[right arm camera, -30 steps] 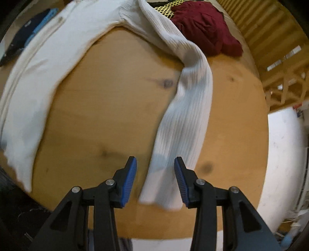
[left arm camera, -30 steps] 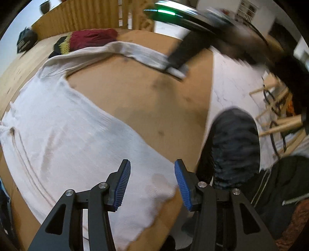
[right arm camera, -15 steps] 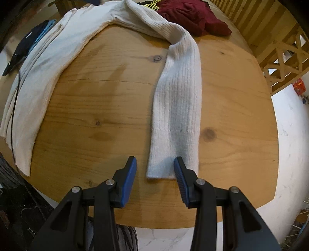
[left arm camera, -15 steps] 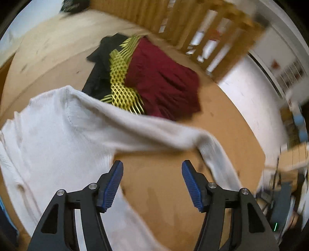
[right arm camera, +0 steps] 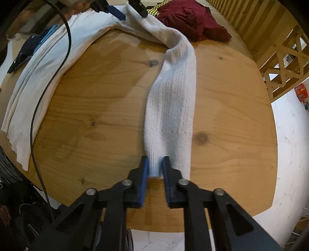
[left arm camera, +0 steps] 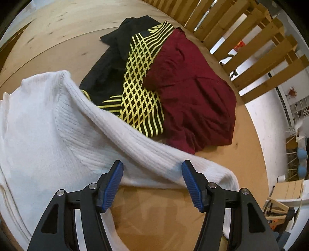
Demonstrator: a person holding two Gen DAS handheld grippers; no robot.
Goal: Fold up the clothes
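A white ribbed sweater (left arm camera: 38,125) lies spread on the round wooden table (right arm camera: 96,96), its body (right arm camera: 48,58) along the left edge. One long sleeve (right arm camera: 171,96) runs down the middle toward me. My right gripper (right arm camera: 155,162) is shut on the left corner of that sleeve's cuff. My left gripper (left arm camera: 152,166) hovers over the upper sleeve near the shoulder; its jaws are closing with the sleeve between them, and the pads do not touch the cloth. In the right wrist view the left gripper (right arm camera: 127,10) shows at the top, over the sleeve's root.
A maroon garment (left arm camera: 193,96) and a black garment with yellow lattice stripes (left arm camera: 139,77) lie heaped just beyond the sleeve. A wooden railing (left arm camera: 251,38) stands behind the table. A black cable (right arm camera: 50,83) hangs over the sweater body. A dark blue garment (right arm camera: 25,52) lies far left.
My left gripper swung from the sweater's hem corner to the upper sleeve near the shoulder. My right gripper came down onto the cuff and shut on it.
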